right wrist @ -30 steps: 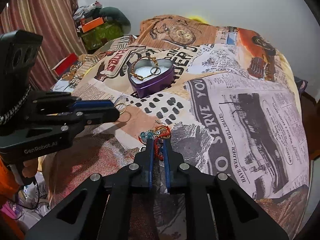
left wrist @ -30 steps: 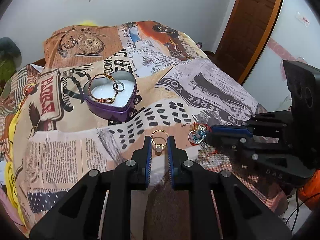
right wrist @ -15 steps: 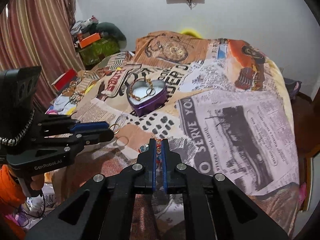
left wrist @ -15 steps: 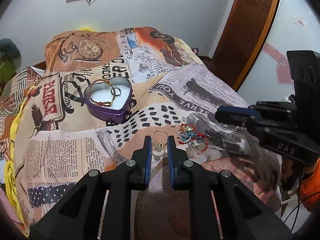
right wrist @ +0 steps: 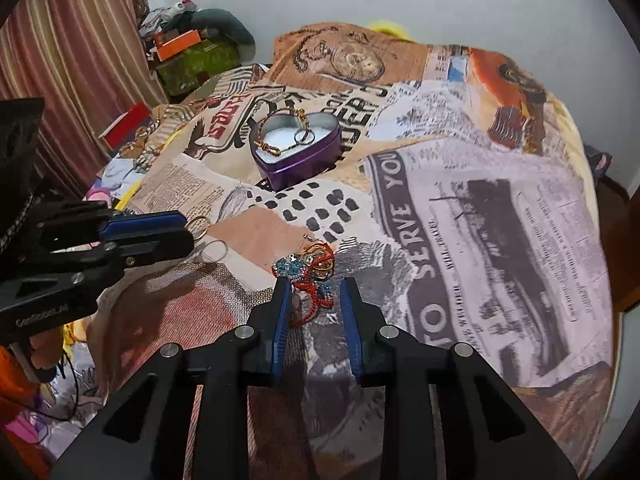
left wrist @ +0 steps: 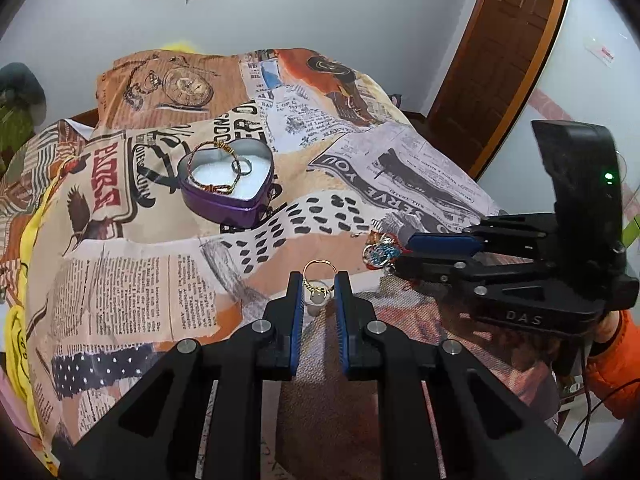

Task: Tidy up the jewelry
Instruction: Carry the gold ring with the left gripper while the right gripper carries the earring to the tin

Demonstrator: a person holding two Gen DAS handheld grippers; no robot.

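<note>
A purple heart-shaped tin (left wrist: 224, 200) sits open on the printed bedspread, holding a gold bracelet (left wrist: 208, 168) and a silver ring (left wrist: 241, 167). It also shows in the right wrist view (right wrist: 298, 160). My left gripper (left wrist: 318, 284) is shut on a gold ring (left wrist: 317, 280) with a pale stone. My right gripper (right wrist: 314, 292) is open, its jaws on either side of a red, blue and gold tangle of beaded jewelry (right wrist: 308, 276) lying on the bedspread. The tangle also shows in the left wrist view (left wrist: 380, 252).
The bedspread (right wrist: 480, 200) covers a raised surface that drops off at the near edge. A brown door (left wrist: 500, 48) stands at the right. A striped curtain (right wrist: 60, 60) and cluttered boxes (right wrist: 180, 44) lie at the left.
My right gripper has opened and come back down around the beaded tangle. My left gripper still holds the gold ring in about the same place.
</note>
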